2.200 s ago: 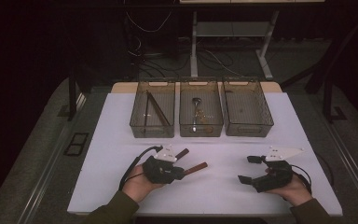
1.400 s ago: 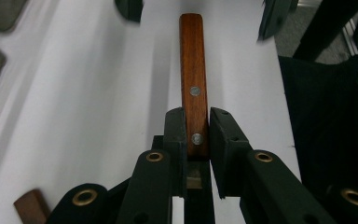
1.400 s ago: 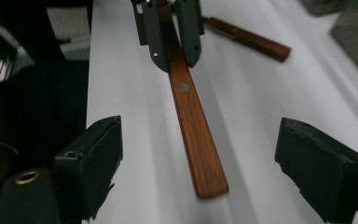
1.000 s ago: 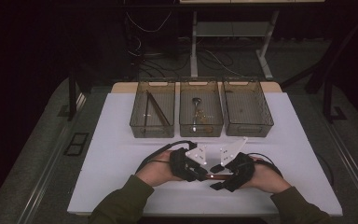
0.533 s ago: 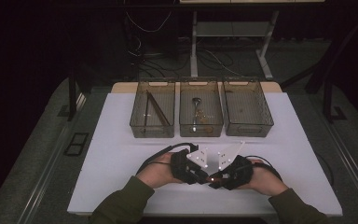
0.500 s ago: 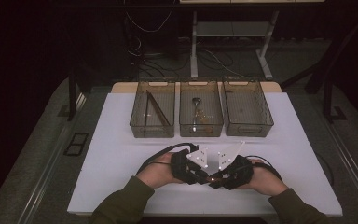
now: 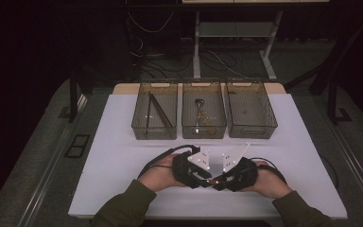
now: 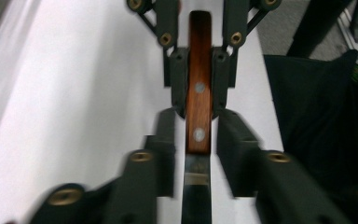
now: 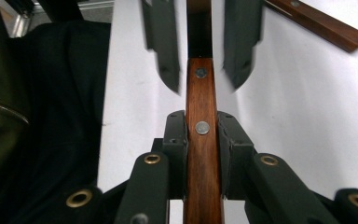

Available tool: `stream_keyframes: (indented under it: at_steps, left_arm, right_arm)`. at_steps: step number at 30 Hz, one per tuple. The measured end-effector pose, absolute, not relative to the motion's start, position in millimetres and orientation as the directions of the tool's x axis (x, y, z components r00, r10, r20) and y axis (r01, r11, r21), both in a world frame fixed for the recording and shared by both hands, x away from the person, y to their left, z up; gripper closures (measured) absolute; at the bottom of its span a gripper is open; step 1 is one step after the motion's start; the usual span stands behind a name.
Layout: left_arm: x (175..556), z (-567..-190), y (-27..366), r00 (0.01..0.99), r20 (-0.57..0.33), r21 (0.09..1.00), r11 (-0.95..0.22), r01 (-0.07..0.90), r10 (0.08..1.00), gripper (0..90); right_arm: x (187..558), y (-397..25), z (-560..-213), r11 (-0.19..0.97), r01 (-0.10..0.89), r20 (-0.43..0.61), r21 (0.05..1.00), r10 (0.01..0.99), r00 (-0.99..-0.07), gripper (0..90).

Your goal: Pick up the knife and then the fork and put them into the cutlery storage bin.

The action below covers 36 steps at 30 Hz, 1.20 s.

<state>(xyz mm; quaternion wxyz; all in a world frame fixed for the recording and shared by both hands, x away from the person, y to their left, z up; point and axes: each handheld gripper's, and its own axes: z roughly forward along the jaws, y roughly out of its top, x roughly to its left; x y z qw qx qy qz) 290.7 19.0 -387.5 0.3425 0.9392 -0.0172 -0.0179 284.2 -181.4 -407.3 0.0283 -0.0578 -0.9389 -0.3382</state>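
Observation:
A knife with a brown riveted wooden handle (image 8: 199,93) and a steel blade (image 8: 196,186) lies between my two grippers at the front middle of the white table (image 7: 123,156). In the right gripper view my right gripper (image 9: 200,116) is shut on the handle (image 9: 203,154). In the left gripper view my left gripper (image 8: 196,116) stands open, its jaws a little off either side of the knife where handle meets blade. From above, the left gripper (image 7: 206,180) and right gripper (image 7: 218,182) meet tip to tip, with the knife (image 7: 212,181) barely showing.
Three clear bins stand in a row behind the hands: the left bin (image 7: 154,136) holds long sticks, the middle bin (image 7: 203,135) holds a spoon, and the right bin (image 7: 251,135) looks bare. A second wooden handle (image 9: 317,21) lies on the table nearby.
The grippers, far apart before, have come together at the front middle. The right gripper has shut on the knife handle, and the left gripper's jaws have parted from the knife.

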Motion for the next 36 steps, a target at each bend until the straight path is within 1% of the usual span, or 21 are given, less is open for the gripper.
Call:
stream_keyframes:
  at_steps: [2, 3, 5, 7, 8, 9, 11, 12, 14, 18, 20, 21, 22, 23, 28, 30, 32, 34, 36]
  left_arm:
    - [292.7, -389.2, 26.1, 0.999, -0.041, 0.672, -0.740, 0.025, -0.004, 56.9]
    - [291.9, -389.7, 29.7, 0.998, -0.061, 0.675, -0.736, 0.052, 0.014, 54.5]
    - [293.1, -391.4, 39.5, 0.997, -0.051, 0.696, -0.714, 0.076, 0.057, 48.7]
    - [295.5, -392.6, 50.2, 0.994, -0.052, 0.723, -0.683, 0.103, 0.095, 46.6]
    - [296.3, -393.0, 55.9, 0.991, -0.061, 0.730, -0.672, 0.126, 0.120, 44.6]
    - [297.3, -393.7, 61.1, 0.987, -0.070, 0.737, -0.659, 0.148, 0.143, 44.4]
    - [298.7, -394.7, 71.4, 0.980, -0.057, 0.744, -0.646, 0.168, 0.189, 40.9]
    - [298.1, -395.8, 75.6, 0.974, -0.069, 0.755, -0.627, 0.191, 0.214, 40.7]
    - [297.3, -396.9, 84.6, 0.966, -0.065, 0.767, -0.607, 0.208, 0.249, 36.5]
    - [293.4, -399.1, 102.6, 0.945, -0.064, 0.788, -0.565, 0.245, 0.322, 32.3]
    - [291.4, -401.9, 112.2, 0.930, -0.060, 0.796, -0.545, 0.263, 0.362, 29.4]
    - [291.0, -403.8, 117.0, 0.922, -0.059, 0.798, -0.537, 0.273, 0.382, 28.8]
    - [290.1, -406.5, 122.9, 0.910, -0.060, 0.802, -0.523, 0.288, 0.409, 27.9]
    - [289.6, -408.5, 127.6, 0.902, -0.056, 0.805, -0.516, 0.294, 0.427, 26.8]
    - [284.1, -418.1, 143.9, 0.860, -0.080, 0.823, -0.454, 0.342, 0.504, 19.9]
    - [282.2, -421.8, 147.5, 0.844, -0.095, 0.824, -0.434, 0.364, 0.527, 14.7]
    - [279.0, -425.5, 150.6, 0.835, -0.094, 0.823, -0.430, 0.372, 0.543, 11.8]
    - [276.7, -427.3, 151.0, 0.823, -0.091, 0.823, -0.423, 0.380, 0.561, 4.5]
    - [276.0, -429.2, 152.8, 0.827, -0.077, 0.820, -0.437, 0.370, 0.557, 0.0]
  right_arm:
    - [285.5, -185.2, -407.8, 0.761, 0.143, 0.093, 0.633, 0.109, -0.990, 75.9]
    - [286.4, -187.5, -408.0, 0.762, 0.147, 0.091, 0.631, 0.116, -0.989, 75.9]
    - [288.1, -191.4, -408.5, 0.760, 0.161, 0.087, 0.630, 0.137, -0.987, 75.9]
    - [291.0, -196.7, -408.9, 0.757, 0.161, 0.076, 0.633, 0.147, -0.986, 75.9]
    - [291.8, -199.5, -409.0, 0.756, 0.178, 0.081, 0.629, 0.164, -0.983, 75.9]
    - [293.3, -202.5, -409.6, 0.755, 0.183, 0.074, 0.630, 0.176, -0.982, 75.9]
    - [295.7, -208.7, -410.0, 0.750, 0.203, 0.081, 0.629, 0.196, -0.977, 75.9]
    - [296.3, -211.8, -410.0, 0.749, 0.218, 0.083, 0.625, 0.214, -0.973, 75.9]
    - [298.8, -218.8, -409.8, 0.743, 0.238, 0.082, 0.626, 0.241, -0.967, 75.8]
    - [302.8, -230.6, -408.3, 0.723, 0.284, 0.091, 0.630, 0.295, -0.951, 75.9]
    - [305.2, -236.9, -407.6, 0.720, 0.294, 0.078, 0.629, 0.317, -0.945, 75.8]
    - [305.0, -238.8, -407.2, 0.707, 0.317, 0.092, 0.633, 0.337, -0.937, 75.8]
    - [307.1, -242.2, -406.9, 0.712, 0.306, 0.073, 0.633, 0.338, -0.938, 75.8]
    - [307.8, -244.8, -406.3, 0.705, 0.319, 0.079, 0.633, 0.352, -0.933, 75.8]
    - [310.1, -251.8, -404.2, 0.674, 0.362, 0.095, 0.644, 0.399, -0.912, 75.8]
    - [311.9, -253.9, -403.2, 0.666, 0.369, 0.099, 0.648, 0.407, -0.908, 75.8]
    - [312.8, -255.3, -401.2, 0.655, 0.382, 0.104, 0.652, 0.422, -0.901, 75.8]
    - [314.5, -257.9, -398.7, 0.639, 0.393, 0.110, 0.661, 0.436, -0.893, 75.8]
    - [316.5, -260.6, -395.2, 0.625, 0.400, 0.114, 0.670, 0.446, -0.888, 75.8]
